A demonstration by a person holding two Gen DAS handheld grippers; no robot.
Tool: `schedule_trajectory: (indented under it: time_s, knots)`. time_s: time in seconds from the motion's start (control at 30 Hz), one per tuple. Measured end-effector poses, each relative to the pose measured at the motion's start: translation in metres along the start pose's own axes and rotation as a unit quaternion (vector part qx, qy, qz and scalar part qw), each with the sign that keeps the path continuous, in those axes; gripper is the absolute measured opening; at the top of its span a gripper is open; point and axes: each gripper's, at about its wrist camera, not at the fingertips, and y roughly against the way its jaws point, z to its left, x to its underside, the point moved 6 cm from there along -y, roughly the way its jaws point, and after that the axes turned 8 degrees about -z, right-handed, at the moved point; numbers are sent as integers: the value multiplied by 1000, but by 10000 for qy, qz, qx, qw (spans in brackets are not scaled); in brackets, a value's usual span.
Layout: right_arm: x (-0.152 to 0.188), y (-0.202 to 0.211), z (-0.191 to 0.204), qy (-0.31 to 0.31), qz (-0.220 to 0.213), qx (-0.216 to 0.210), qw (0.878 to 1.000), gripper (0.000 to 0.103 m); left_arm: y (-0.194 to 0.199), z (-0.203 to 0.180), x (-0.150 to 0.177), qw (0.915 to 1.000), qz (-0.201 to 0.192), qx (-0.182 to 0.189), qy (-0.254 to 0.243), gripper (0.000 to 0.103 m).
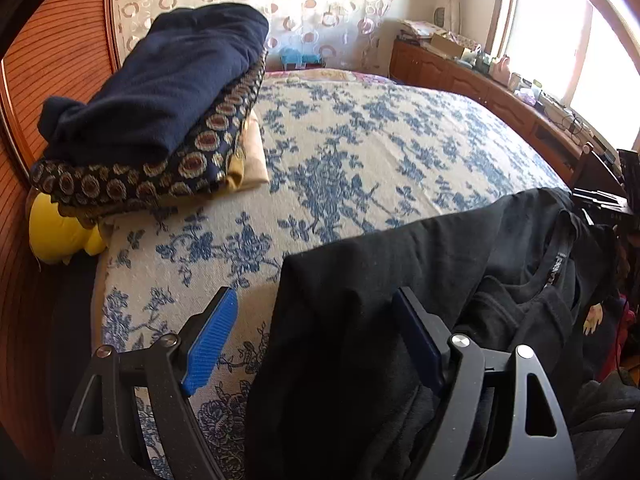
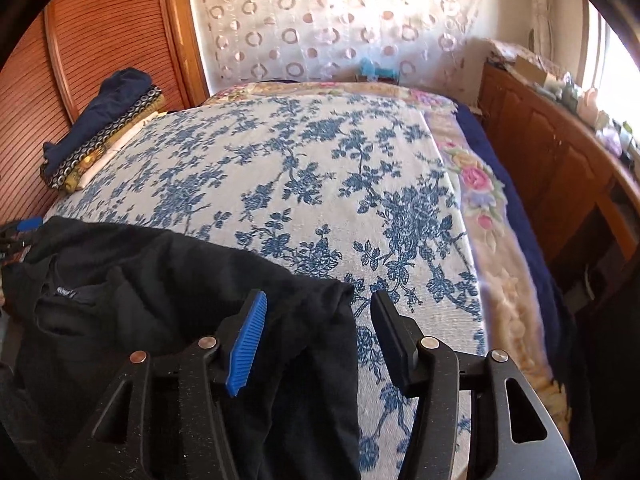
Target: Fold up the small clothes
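Both the left gripper (image 1: pixel 320 340) and the right gripper (image 2: pixel 320 340) gape wide over a black shirt (image 1: pixel 400 280) at the frame's bottom. It lies on the blue-flowered bedspread (image 1: pixel 360 140). Folded clothes (image 1: pixel 160 100) are stacked upper left.

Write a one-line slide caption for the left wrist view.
Open left gripper straddling the edge of a black garment on a blue-floral bedspread, folded clothes stack beyond.

A big bed (image 2: pixel 280 168) with a white cover full of blue flowers fills the room. Behind it hangs a thin curtain (image 2: pixel 340 20) with round rings, and bright sun shines through it and through the window (image 1: pixel 560 32) on the right. A long brown wooden cabinet (image 2: pixel 552 160) stands by the bed, and a ribbed wooden door (image 2: pixel 108 40) is on the left.
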Motion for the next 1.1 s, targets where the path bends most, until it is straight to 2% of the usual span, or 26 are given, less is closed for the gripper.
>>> schedule_trajectory:
  time_s: [0.37,0.53,0.77,0.87,0.9,0.97,1.03,1.1]
  knots:
    - [-1,-19,-1,-280,65,-15,9996,60,-9,-2,8,9999,124,-5,-31,80]
    - [3,-17,5,-189,81,-82,9998,60,-9,-3,8,9999,122,3,-35,80]
    - [8,-17,14,72,-1,-104,9999,60,-11,-9,5,9997,90,220,12,80]
    - [10,-16,16,116,-2,-138,9998,60,-12,-10,4,9997,59,223,-30,71]
    - [11,-16,18,156,-5,-119,9998,59,-12,-11,3,9996,45,268,-16,64]
    - [13,-14,24,257,-14,-180,9995,45,-12,-11,2,9995,28,310,37,53]
    - [15,-12,28,310,-23,-225,9993,35,-11,-14,2,9990,28,425,99,29]
    - [18,-9,31,268,-2,-348,9990,23,-7,-17,2,9990,-34,444,94,17]
